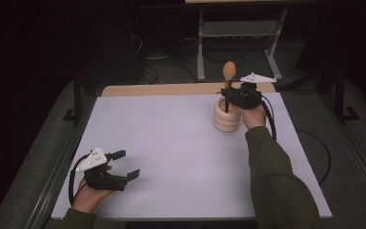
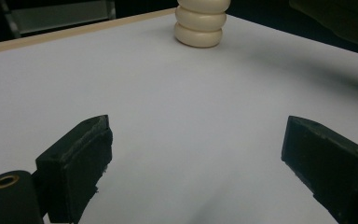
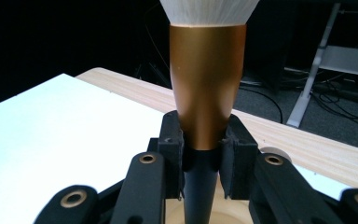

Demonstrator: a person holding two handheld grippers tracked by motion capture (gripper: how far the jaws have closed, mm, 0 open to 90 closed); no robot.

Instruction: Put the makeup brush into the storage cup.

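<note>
Toward the upper right of the high view, the right gripper point(image 1: 229, 98) was clenched on a makeup brush with a black handle, a copper-coloured metal ferrule and a pale bristle head point(image 1: 228, 78), holding it upright over a cream-coloured ribbed holder shaped like three stacked rings point(image 1: 227, 118). From above, the lower end of the brush handle appeared to reach into the mouth of that holder, though whether it touched the bottom could not be told. At the centre of the right gripper view, both black pads pressed against the brush point(image 3: 207, 93) just where the ferrule met the dark handle, with the light wooden rim of the holder point(image 3: 242, 215) showing below the jaws. Judging from this, the brush was either being set into the holder or drawn out of it; the pictures alone did not settle which, so the work stood at its middle, with the brush neither released nor carried clear. At the lower left of the high view, the left gripper point(image 1: 124, 164) rested near the front edge of the white tabletop point(image 1: 171, 152), its jaws spread wide and nothing between them. Along the top of the left gripper view, the ringed holder point(image 2: 200, 25) stood well apart from those idle jaws, across bare table point(image 2: 177, 116).
</note>
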